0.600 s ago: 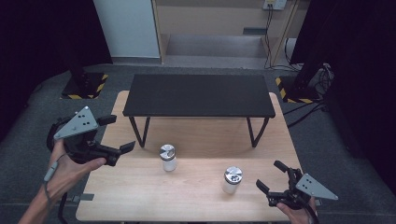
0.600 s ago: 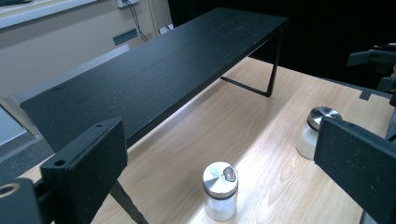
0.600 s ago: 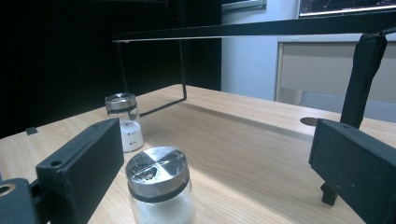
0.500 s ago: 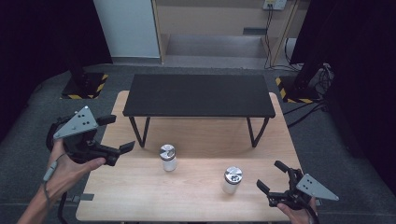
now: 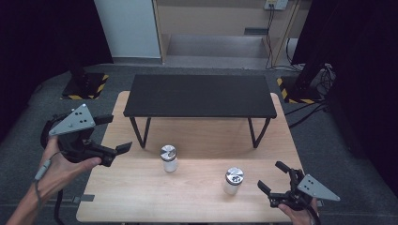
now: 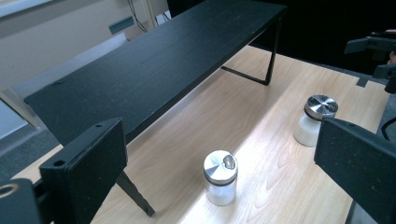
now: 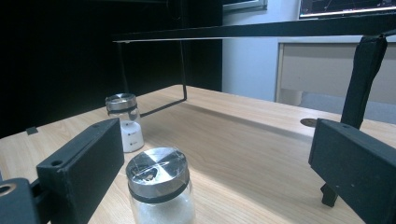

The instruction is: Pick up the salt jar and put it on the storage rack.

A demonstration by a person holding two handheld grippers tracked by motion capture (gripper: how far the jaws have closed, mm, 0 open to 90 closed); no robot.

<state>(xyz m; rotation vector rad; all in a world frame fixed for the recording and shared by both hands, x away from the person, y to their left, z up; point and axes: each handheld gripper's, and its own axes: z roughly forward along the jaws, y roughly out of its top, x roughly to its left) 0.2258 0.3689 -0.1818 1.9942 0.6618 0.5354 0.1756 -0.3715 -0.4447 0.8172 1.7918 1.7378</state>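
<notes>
Two glass shakers with metal lids stand upright on the wooden table [image 5: 141,197], in front of a low black shelf [image 5: 199,93] that spans the middle of the high view.

Left gripper [image 5: 115,133]: located at the left edge of the high view, over the table's left border and held in the person's left hand [image 5: 61,164]. Its jaws are spread wide with nothing between them. The left shaker [image 5: 168,158] stands to the right of this gripper, well apart from it, just below the shelf's front left leg. In the left gripper view the same shaker [image 6: 220,177] sits low in the frame, between the two black jaws but farther along the table, untouched.

Right gripper [image 5: 273,177]: located at the lower right of the high view, near the table's front right corner. Its jaws are also spread, with nothing gripped. The right shaker [image 5: 233,180] stands just to the left of the jaw tips, near but apart. In the right gripper view this shaker [image 7: 161,191] occupies the bottom centre, close beside the left-hand jaw, with no contact evident; the other shaker [image 7: 123,122] stands farther back at centre left.
</notes>
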